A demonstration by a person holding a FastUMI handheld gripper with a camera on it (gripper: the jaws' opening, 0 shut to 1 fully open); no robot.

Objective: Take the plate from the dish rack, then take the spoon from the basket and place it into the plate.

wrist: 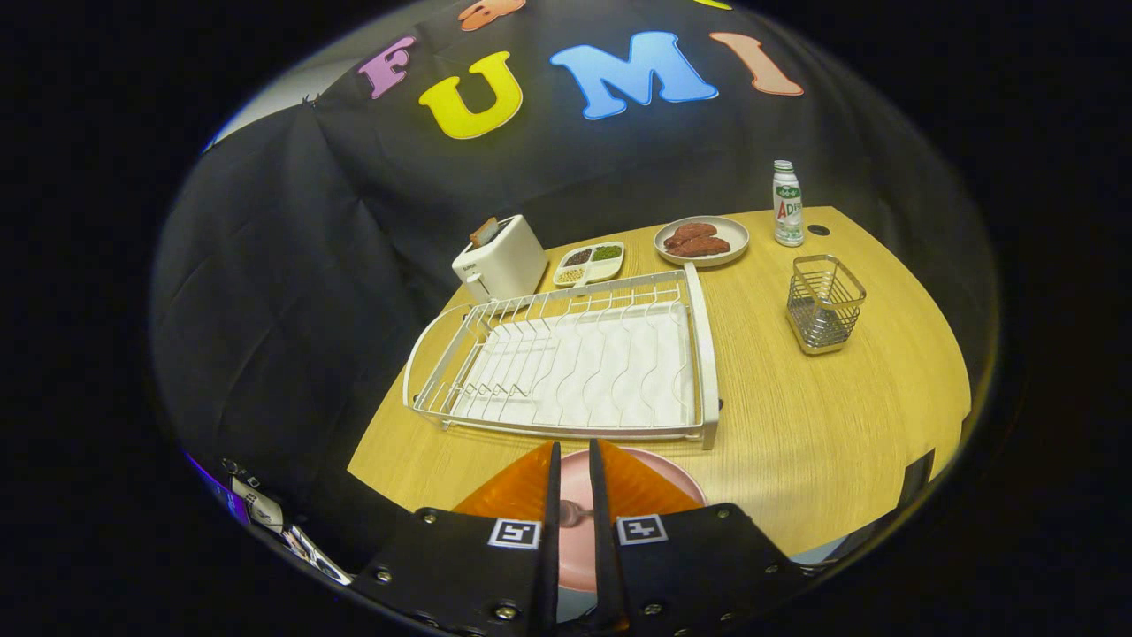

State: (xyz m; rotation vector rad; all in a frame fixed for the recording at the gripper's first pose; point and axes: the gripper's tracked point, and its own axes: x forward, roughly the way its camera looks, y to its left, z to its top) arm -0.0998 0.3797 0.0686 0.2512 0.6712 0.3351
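Hovering low over pink plate (659, 469), gripper (572, 511) nearly closed w/ spoon (573, 513) pinched btwn fingers.

Gripper camera looks forward, down over table (796, 425), close.

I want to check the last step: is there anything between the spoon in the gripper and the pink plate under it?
Nothing visible. The gripper holds the spoon directly over the pink plate; the dish rack lies beyond.
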